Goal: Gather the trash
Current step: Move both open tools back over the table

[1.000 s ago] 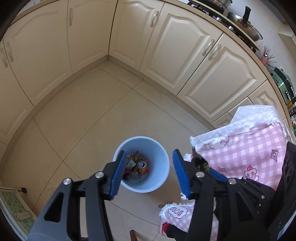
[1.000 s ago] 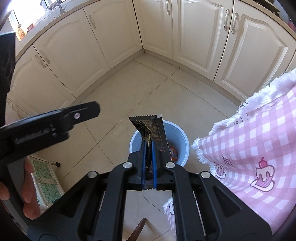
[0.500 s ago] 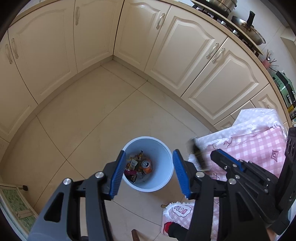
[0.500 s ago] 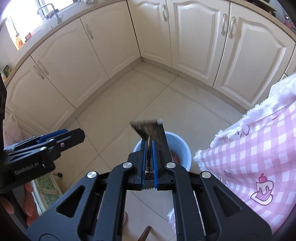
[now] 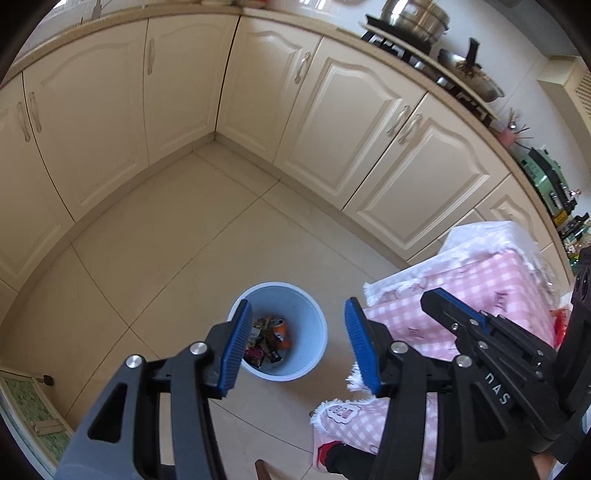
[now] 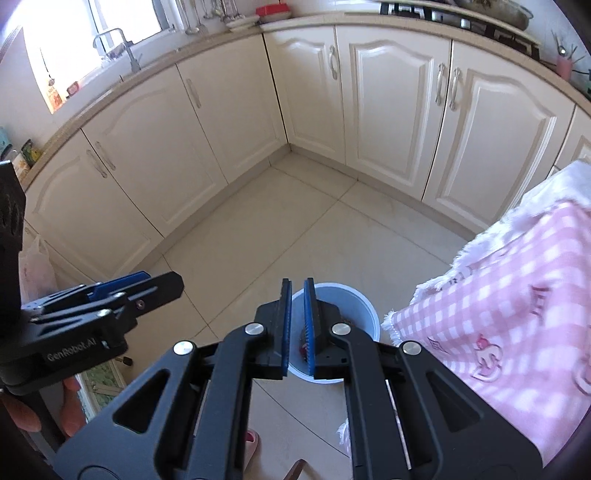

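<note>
A light blue trash bin (image 5: 310, 314) stands on the tiled floor, holding wrappers and an orange can (image 5: 282, 334). My left gripper (image 5: 297, 345) is open and empty, high above the bin. My right gripper (image 6: 297, 325) hovers above the same bin (image 6: 364, 312); its blue pads stand a narrow gap apart with nothing between them. The right gripper also shows in the left wrist view (image 5: 436, 301), and the left gripper shows in the right wrist view (image 6: 147, 282).
Cream cabinets (image 5: 369, 122) line the corner behind the bin. A table with a pink checked cloth (image 5: 480, 288) stands to the right of the bin. A stove with pots (image 5: 417, 22) sits on the counter. A green mat (image 5: 22, 402) lies at the left.
The dark wrapper held in my right gripper is gone from its jaws, which have parted slightly. Both grippers have risen higher above the bin.
</note>
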